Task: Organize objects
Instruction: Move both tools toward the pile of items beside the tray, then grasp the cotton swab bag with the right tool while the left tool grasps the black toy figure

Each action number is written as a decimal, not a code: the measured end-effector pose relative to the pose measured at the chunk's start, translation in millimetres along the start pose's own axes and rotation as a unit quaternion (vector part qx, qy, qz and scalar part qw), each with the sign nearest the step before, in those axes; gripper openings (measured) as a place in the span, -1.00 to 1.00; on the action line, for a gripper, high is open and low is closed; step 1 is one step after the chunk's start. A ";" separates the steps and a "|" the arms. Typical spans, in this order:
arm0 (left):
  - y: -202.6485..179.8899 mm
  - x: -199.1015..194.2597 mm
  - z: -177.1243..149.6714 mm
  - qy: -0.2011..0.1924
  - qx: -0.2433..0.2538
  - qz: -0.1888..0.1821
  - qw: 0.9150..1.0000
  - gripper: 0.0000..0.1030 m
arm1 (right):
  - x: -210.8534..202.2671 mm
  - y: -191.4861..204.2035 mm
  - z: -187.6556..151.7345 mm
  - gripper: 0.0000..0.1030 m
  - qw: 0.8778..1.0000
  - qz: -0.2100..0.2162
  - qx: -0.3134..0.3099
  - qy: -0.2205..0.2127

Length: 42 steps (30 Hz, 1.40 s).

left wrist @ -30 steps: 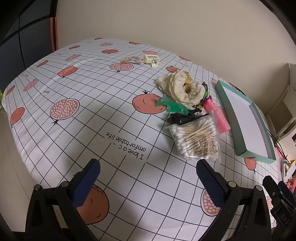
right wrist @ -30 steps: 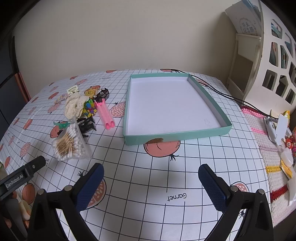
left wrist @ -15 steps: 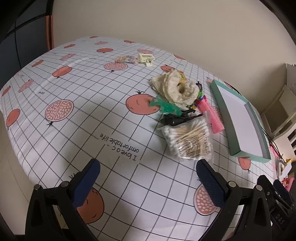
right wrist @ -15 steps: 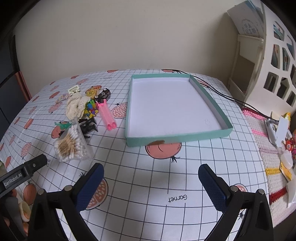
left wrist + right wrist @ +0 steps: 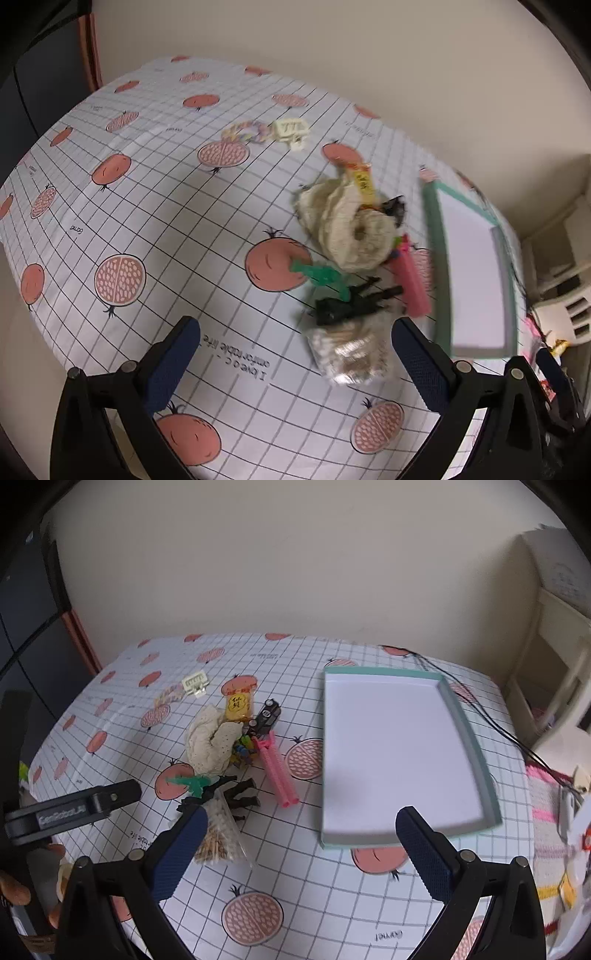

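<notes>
Two grippers, left (image 5: 291, 354) and right (image 5: 299, 845), gape wide and empty at lower frame, apparently nearing the swab bag (image 5: 219, 836); next, grasp it for the tray (image 5: 495, 797).

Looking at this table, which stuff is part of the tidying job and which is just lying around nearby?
Part of the job: teal tray, bag of cotton swabs, pink comb, cream lace cloth, black clips, yellow packet.

Just lying about: white shelf, knitted mat, black cable.

A heap of small things (image 5: 229, 753) lies left of the tray (image 5: 495, 797) on the table (image 5: 332, 893).
</notes>
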<state>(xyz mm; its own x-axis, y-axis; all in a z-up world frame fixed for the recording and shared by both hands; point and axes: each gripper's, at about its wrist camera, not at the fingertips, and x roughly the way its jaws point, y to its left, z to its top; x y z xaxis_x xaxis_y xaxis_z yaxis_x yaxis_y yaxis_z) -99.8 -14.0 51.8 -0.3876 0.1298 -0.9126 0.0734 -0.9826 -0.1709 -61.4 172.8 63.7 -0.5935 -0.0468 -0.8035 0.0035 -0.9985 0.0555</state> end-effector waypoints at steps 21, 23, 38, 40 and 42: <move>42.4 60.6 27.6 0.074 -0.060 0.030 0.995 0.99 | 100.2 51.9 -13.3 1.00 0.988 0.081 -0.051 0.118; 46.8 58.0 26.3 0.074 -0.068 0.023 0.995 0.99 | 104.2 58.5 -17.6 1.00 0.986 0.088 -0.053 0.127; 58.8 63.9 21.5 0.089 -0.079 0.025 0.993 0.99 | 129.4 92.9 -32.4 0.67 0.980 0.073 -0.098 0.157; 58.5 63.9 21.4 0.088 -0.078 0.023 0.993 0.99 | 128.9 91.3 -31.2 0.51 0.980 0.077 -0.096 0.158; 57.0 64.9 21.9 0.088 -0.077 0.021 0.993 0.99 | 128.3 89.2 -29.6 0.39 0.980 0.077 -0.096 0.157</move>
<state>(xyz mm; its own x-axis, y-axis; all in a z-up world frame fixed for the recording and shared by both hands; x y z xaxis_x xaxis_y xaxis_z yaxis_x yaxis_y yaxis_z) -140.9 -64.5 -9.0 -0.2150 0.1244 -0.9687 0.2306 -0.9573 -0.1741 -113.5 76.9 -52.0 -0.2976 -0.1739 -0.9387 0.2423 -0.9648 0.1019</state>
